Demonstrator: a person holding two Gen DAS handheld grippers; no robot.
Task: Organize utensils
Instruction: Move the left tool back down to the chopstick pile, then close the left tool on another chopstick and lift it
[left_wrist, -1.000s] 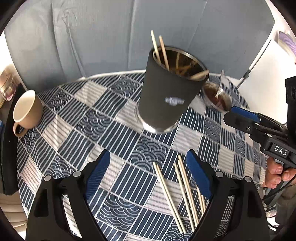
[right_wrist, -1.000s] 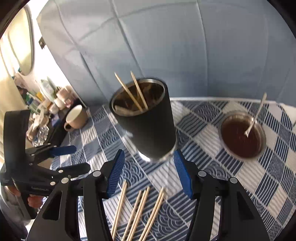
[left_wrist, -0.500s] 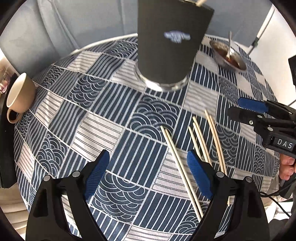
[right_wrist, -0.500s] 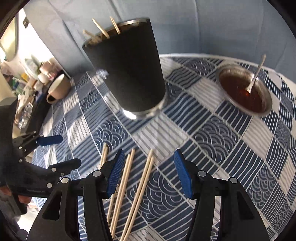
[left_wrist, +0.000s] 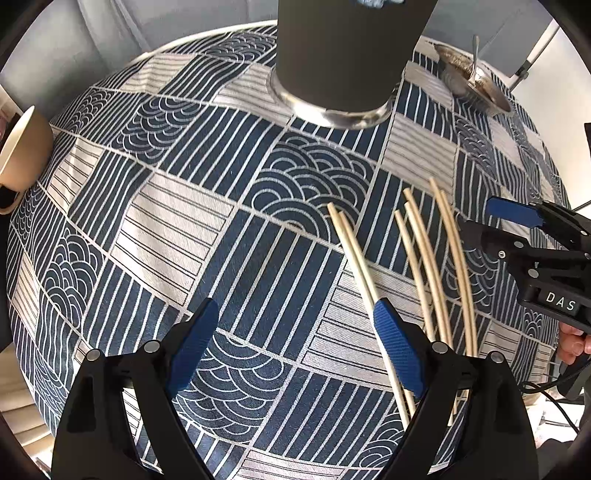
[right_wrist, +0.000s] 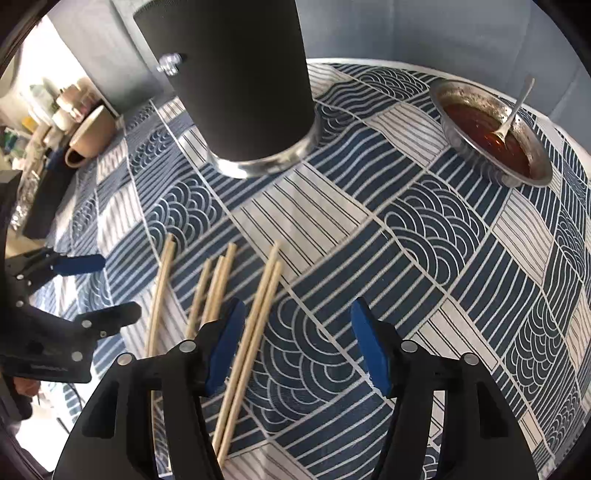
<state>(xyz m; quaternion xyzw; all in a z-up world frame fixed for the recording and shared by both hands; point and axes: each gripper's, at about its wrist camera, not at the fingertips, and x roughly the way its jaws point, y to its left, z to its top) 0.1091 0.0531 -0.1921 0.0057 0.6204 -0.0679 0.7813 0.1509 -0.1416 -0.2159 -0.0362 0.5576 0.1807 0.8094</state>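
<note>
Several pale wooden chopsticks (left_wrist: 421, 251) lie side by side on the patterned tablecloth (left_wrist: 177, 206), in front of a tall black tumbler (left_wrist: 347, 48). My left gripper (left_wrist: 295, 317) hangs open just above the cloth, and the leftmost chopstick pair (left_wrist: 354, 266) runs under its right finger. My right gripper (right_wrist: 297, 317) points down at the cloth with its jaws opening. The rightmost chopstick pair (right_wrist: 266, 288) lies between them close to the left pad, untouched. The tumbler (right_wrist: 236, 74) stands beyond, its rim out of view. Each gripper shows in the other's view: right gripper (left_wrist: 517, 229), left gripper (right_wrist: 114, 286).
A metal bowl of brown sauce (right_wrist: 491, 129) with a spoon (right_wrist: 513, 110) sits at the back right. A beige mug (right_wrist: 92, 136) stands at the table's left edge, also visible as mug (left_wrist: 22, 155). A grey fabric backdrop rises behind the round table.
Both grippers have sunk toward the cloth and tipped further down, so the tumbler's rim has left the top of both views. The right jaws stand slightly wider.
</note>
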